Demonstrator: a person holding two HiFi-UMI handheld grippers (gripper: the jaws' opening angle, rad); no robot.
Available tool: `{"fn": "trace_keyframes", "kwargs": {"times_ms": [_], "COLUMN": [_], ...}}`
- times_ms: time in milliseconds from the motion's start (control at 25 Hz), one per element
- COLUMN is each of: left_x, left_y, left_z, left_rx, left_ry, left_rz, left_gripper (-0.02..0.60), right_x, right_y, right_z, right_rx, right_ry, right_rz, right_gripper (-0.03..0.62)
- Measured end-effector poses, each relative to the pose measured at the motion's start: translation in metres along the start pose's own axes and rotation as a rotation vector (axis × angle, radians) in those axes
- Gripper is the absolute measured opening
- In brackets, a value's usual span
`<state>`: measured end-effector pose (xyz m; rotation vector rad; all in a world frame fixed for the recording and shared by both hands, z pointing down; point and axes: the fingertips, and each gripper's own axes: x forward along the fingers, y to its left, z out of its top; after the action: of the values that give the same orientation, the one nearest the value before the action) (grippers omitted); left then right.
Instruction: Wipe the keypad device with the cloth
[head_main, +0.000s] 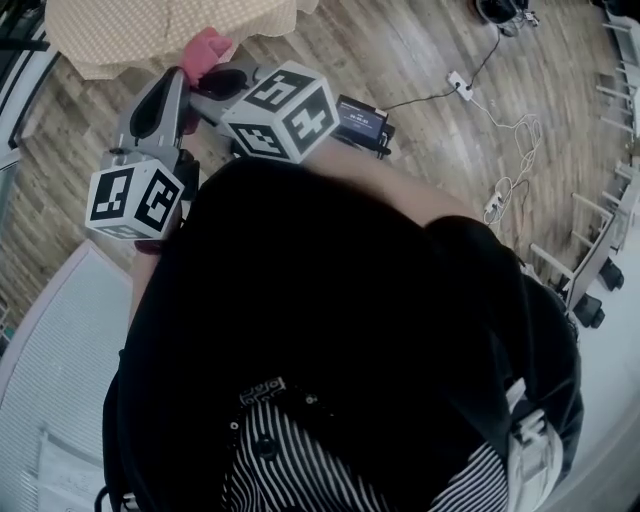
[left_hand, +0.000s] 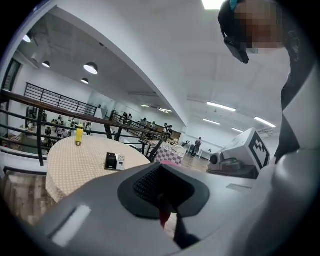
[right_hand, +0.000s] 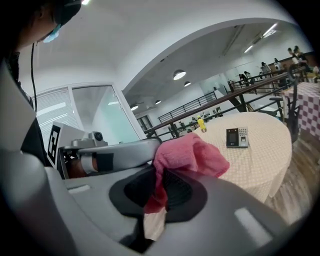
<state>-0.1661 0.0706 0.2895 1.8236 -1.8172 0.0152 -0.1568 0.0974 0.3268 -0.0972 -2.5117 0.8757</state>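
- Pink cloth (right_hand: 187, 155) is bunched in the right gripper (right_hand: 159, 192), whose jaws are closed on it. Most of the cloth spills past the tips, which leaves a loose pad free for rubbing
- Left gripper (left_hand: 162, 192) has its jaws all but together, with a thin red strip in the seam. That looks like a pinch of the same cloth. In the right gripper view its tip reaches the cloth's edge, probably to steady or spread it
- Keypad (right_hand: 236, 137) lies flat and face up on the table (right_hand: 260, 165), near the middle of the top, where it can be wiped from above. Nothing touches it
- Yellow bottle (right_hand: 201, 124) stands upright towards the far edge of the table, well apart from the keypad and out of any wiping path
- Both grippers are held side by side in front of the person's chest, on the near side of the table. Their tips point towards it and neither is over the top
- Wiping has not begun, I judge, and the cloth is only in hand. The next move calls for carrying it over the table and lowering the pad onto the keypad
- The keypad sits loose on the table's covering and could slide under a push, so a light stroke or a steadying left gripper seems wise
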Motion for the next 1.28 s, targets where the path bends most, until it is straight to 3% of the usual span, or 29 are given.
{"fn": "trace_keyframes", "kwargs": {"times_ms": [280, 600, 800, 1040, 1280], "left_x": [-0.059, -0.055, -0.076, -0.058, -0.039], "left_y": [0.004, -0.003, -0.001, 0.008, -0.005], "left_z": [-0.012, 0.015, 0.013, 0.003, 0.006], "left_rx": [-0.016, -0.021, -0.031, -0.038, -0.006], "left_ry": [-0.069, -0.073, -0.093, -0.060, -0.052], "left_rz": [0.015, 0.055, 0.094, 0.068, 0.037], "left_gripper": [0.003, 0.003, 0.003, 0.003, 0.003], "right_x": [0.013, 0.002, 0.004, 0.012, 0.001], "right_y": [0.058, 0.061, 0.081, 0.061, 0.044], "right_z": [-0.029, -0.002, -0.009, -0.014, -0.008], "right_rx": [-0.060, -0.090, -0.129, -0.107, -0.090], "right_ry": [0.020, 0.063, 0.089, 0.103, 0.054], "right_rz": [0.010, 0.066, 0.105, 0.092, 0.068], "right_gripper": [0.044, 0.044, 0.044, 0.044, 0.044]}}
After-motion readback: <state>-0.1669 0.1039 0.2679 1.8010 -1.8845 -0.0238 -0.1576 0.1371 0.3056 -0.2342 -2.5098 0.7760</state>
